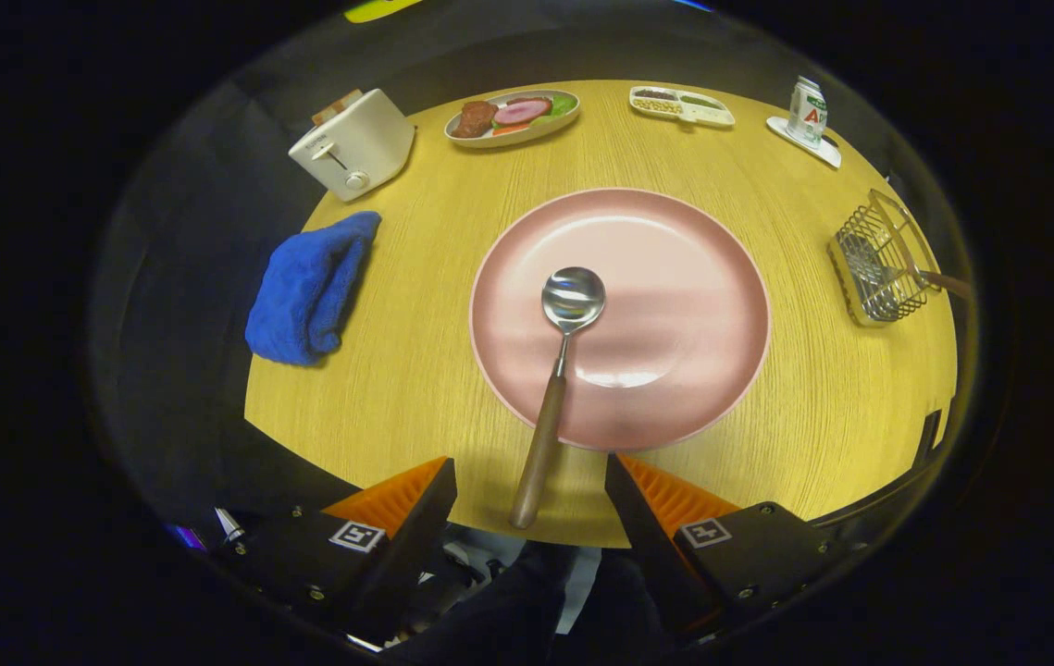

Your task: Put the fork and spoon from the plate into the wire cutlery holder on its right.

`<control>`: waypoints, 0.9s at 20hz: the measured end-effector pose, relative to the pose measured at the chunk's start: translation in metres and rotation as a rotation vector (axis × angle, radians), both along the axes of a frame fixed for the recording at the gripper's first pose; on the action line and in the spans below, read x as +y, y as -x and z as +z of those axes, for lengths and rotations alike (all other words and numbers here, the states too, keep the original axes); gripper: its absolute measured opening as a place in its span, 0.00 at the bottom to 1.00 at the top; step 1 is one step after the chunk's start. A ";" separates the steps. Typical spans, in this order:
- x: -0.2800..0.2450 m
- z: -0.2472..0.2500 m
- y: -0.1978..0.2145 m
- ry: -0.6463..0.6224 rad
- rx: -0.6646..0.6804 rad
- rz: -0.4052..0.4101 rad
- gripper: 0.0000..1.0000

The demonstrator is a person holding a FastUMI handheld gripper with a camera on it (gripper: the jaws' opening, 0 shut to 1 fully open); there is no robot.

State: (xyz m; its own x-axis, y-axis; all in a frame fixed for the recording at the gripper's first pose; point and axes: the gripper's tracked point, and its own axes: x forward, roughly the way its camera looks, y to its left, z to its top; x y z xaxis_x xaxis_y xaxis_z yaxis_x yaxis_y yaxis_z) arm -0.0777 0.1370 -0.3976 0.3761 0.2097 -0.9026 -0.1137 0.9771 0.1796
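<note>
The gripper (pixel 531 476) hangs spread around the spoon (pixel 556 370) handle overhanging the pink plate (pixel 675 277) — ready to pinch.

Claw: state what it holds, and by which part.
Nothing. The claw is open, its fingers either side of the spoon handle's end without touching it.

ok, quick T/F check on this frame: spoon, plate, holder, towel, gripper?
1. The spoon lies with its bowl on the pink plate. True.
2. The gripper is shut on the spoon handle. False: its fingers are open, the handle end between them.
3. The wire holder stands to the right of the plate. True.
4. The blue towel lies on the plate. False: it lies on the table, left of the plate.
</note>
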 end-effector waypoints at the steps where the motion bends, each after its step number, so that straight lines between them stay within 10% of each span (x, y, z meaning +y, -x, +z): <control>1: 0.001 -0.004 0.001 -0.002 0.012 -0.002 0.98; 7: 0.001 -0.016 0.002 0.001 0.043 -0.017 0.64; 9: 0.001 -0.012 0.001 -0.001 0.054 -0.021 0.27; 18: -0.001 0.005 -0.016 -0.061 -0.016 -0.066 0.03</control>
